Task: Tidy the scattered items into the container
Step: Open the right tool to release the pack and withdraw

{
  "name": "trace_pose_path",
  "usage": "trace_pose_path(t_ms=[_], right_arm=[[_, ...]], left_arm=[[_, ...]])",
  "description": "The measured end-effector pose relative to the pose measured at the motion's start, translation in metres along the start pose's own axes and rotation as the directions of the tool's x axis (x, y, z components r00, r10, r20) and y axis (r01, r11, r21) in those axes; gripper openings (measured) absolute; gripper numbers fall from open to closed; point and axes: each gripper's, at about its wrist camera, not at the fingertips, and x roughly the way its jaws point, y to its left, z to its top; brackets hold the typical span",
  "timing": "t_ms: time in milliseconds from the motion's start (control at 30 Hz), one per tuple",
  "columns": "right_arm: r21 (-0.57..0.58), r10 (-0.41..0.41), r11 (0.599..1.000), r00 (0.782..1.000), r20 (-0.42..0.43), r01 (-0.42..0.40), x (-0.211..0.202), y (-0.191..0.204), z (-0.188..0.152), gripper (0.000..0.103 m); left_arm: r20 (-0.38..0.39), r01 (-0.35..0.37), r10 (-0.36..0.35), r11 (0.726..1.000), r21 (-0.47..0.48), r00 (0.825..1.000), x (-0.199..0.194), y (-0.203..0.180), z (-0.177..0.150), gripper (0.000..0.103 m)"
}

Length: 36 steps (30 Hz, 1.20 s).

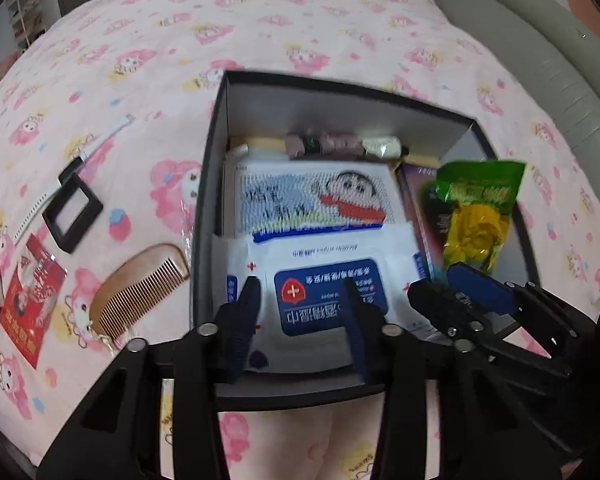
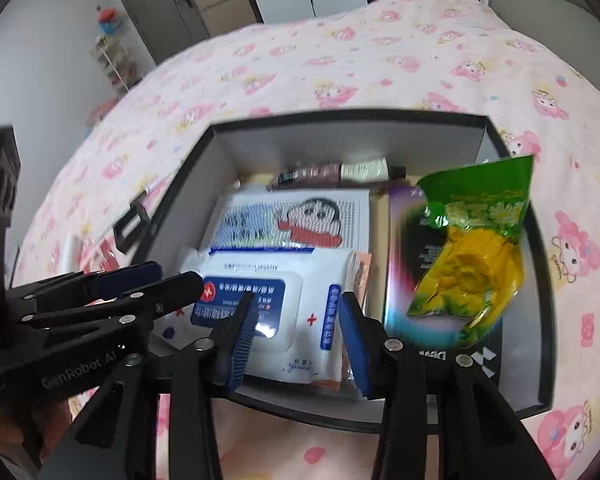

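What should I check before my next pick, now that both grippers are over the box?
1. Left gripper empty: ok, jaws apart, nothing between them.
2. Right gripper empty: ok, jaws apart, nothing between them.
3. Green-and-yellow snack packet settled inside the black cardboard box: cannot tell; it is blurred over the box's right side, in neither gripper.
4. All items tidied: not ok; the brown wooden comb, red foil packet and black square frame lie on the pink printed bedding.
5. Box open on top: ok.
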Motion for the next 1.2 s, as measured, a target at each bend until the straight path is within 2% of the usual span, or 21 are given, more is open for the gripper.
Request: trace_pose_path(t_ms=[133, 200, 233, 267, 333, 467, 700, 800, 1000, 1200], right_arm=[[0.033, 0.003, 0.999, 0.998, -0.069, -0.001, 0.016, -0.003, -0.006, 0.039], [0.022, -0.014, 1.0, 0.998, -0.061, 0.015, 0.011, -0.001, -0.01, 0.039], [0.014, -0.024, 1.0, 0.998, -0.055, 0.025, 0.008, 0.0, -0.012, 0.039], [0.014, -0.025, 1.0, 0.999, -0.044, 0.026, 0.002, 0.001, -0.014, 0.038], [0.018, -0.014, 1.0, 1.0, -0.011, 0.014, -0.013, 0.004, -0.016, 0.038], [0.007, -0.039, 0.999, 0.996, 0.085, 0.039, -0.06, 0.017, -0.025, 0.039], [-0.018, -0.1, 0.994, 0.97, 0.222, 0.107, -0.131, 0.046, -0.048, 0.043], [-0.01, -0.116, 0.992, 0.96, 0.253, 0.123, -0.15, 0.057, -0.06, 0.043], [-0.028, -0.097, 0.993, 0.947, 0.307, 0.111, -0.175, 0.081, -0.089, 0.043], [-0.059, -0.056, 0.995, 0.942, 0.33, 0.08, -0.179, 0.098, -0.112, 0.043]], left_arm=[[-0.014, 0.018, -0.018, 1.0, 0.013, 1.0, 0.004, 0.0, -0.002, 0.039], [0.035, 0.127, -0.127, 0.992, 0.006, 0.991, -0.009, 0.0, -0.004, 0.041], [0.068, 0.143, -0.145, 0.989, 0.022, 0.987, -0.019, -0.003, -0.008, 0.048], [0.103, 0.138, -0.142, 0.989, 0.047, 0.984, -0.03, -0.007, -0.012, 0.052], [0.16, 0.118, -0.13, 0.989, 0.086, 0.978, -0.05, -0.016, -0.021, 0.052], [0.238, 0.149, -0.16, 0.987, 0.064, 0.958, -0.092, -0.02, -0.041, 0.052], [0.358, 0.148, -0.181, 0.982, 0.119, 0.916, -0.162, -0.031, -0.086, 0.058], [0.384, 0.141, -0.184, 0.98, 0.138, 0.905, -0.187, -0.032, -0.103, 0.058], [0.439, 0.11, -0.167, 0.982, 0.151, 0.883, -0.219, -0.021, -0.143, 0.059], [0.453, 0.101, -0.146, 0.987, 0.122, 0.879, -0.227, 0.0, -0.173, 0.059]])
